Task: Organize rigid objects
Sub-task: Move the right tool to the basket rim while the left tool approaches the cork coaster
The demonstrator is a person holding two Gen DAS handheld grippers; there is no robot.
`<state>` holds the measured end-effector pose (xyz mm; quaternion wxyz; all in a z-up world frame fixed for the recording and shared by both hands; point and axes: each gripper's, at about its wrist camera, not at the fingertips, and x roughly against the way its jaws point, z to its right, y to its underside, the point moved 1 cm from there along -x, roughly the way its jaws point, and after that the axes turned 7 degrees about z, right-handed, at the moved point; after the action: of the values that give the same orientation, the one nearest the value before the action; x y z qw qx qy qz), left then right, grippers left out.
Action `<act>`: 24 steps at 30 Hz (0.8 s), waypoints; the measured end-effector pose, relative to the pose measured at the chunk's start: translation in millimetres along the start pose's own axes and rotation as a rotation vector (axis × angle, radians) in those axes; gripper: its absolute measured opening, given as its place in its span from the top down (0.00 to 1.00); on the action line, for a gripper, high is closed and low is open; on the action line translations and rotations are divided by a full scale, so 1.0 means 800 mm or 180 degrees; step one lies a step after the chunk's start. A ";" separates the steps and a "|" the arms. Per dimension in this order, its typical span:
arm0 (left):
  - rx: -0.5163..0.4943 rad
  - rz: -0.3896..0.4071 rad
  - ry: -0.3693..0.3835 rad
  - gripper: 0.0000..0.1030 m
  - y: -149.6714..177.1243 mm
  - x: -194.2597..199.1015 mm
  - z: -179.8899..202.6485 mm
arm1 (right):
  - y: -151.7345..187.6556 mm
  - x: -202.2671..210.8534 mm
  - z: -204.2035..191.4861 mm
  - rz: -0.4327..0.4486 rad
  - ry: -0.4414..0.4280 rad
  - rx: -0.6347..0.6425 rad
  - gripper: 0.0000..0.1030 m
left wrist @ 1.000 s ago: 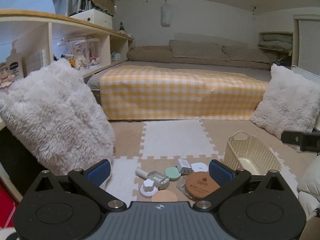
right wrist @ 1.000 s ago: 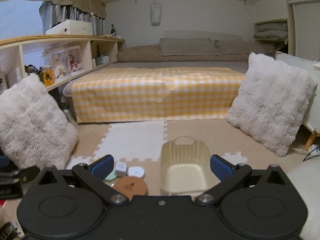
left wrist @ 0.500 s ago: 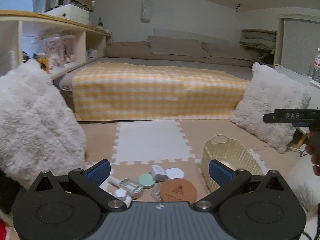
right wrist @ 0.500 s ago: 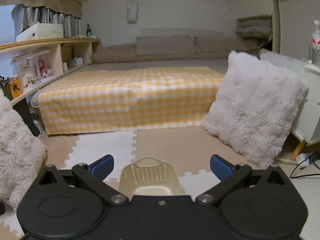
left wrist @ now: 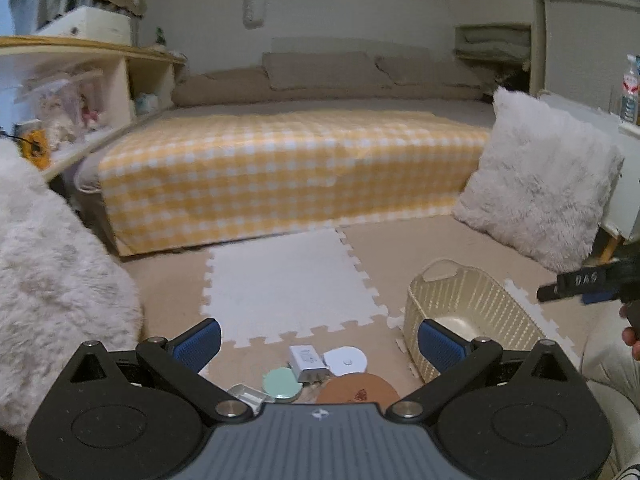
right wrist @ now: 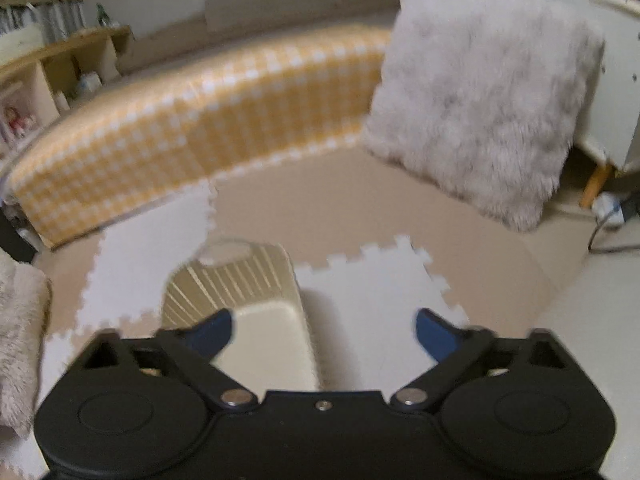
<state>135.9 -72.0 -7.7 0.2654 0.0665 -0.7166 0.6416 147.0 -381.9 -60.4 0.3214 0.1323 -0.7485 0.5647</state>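
Observation:
Several small items lie on the foam mat under my left gripper (left wrist: pixel 318 340), which is open and holds nothing: a white charger (left wrist: pixel 306 362), a white disc (left wrist: pixel 346 360), a mint lid (left wrist: pixel 282 384), a brown round coaster (left wrist: pixel 356 390) and a metal tin (left wrist: pixel 246 394). A cream slatted basket (left wrist: pixel 472 312) stands to their right. My right gripper (right wrist: pixel 324 328) hangs over the basket (right wrist: pixel 240 280), jaws closing. The basket's right wall runs between the fingers; the left finger is over its inside, the right finger over the mat. The pads do not touch it.
A bed with a yellow checked cover (left wrist: pixel 288 176) fills the back. Fluffy pillows lean at the left (left wrist: pixel 52 288) and the right (right wrist: pixel 480 92). A wooden shelf (left wrist: pixel 100 80) lines the left wall. A cable (right wrist: pixel 600 232) lies by the furniture leg at the right.
Both views have swung to the right. My right gripper has dipped down over the basket and its jaws have narrowed. The small items have slid toward the left view's bottom edge.

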 end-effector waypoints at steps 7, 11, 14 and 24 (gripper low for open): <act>0.0148 -0.0257 0.0190 0.00 0.006 -0.051 -0.004 | 0.023 -0.034 0.000 -0.0517 -0.0123 0.0062 0.44; 0.0172 -0.0344 0.0385 0.00 0.021 -0.071 -0.008 | 0.028 -0.043 -0.005 -0.0667 -0.0106 0.0124 0.57; 0.0028 -0.0399 0.0555 0.00 0.035 -0.082 -0.007 | 0.027 -0.048 -0.005 -0.0699 -0.0150 0.0089 0.73; -0.0530 -0.0782 0.0788 0.00 0.080 -0.109 0.019 | 0.026 -0.058 -0.011 -0.0754 -0.0146 0.0155 0.95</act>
<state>178.0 -97.1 -105.6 0.4324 0.0519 -0.7156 0.5461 174.0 -374.3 -104.1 0.3654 0.2404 -0.7209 0.5375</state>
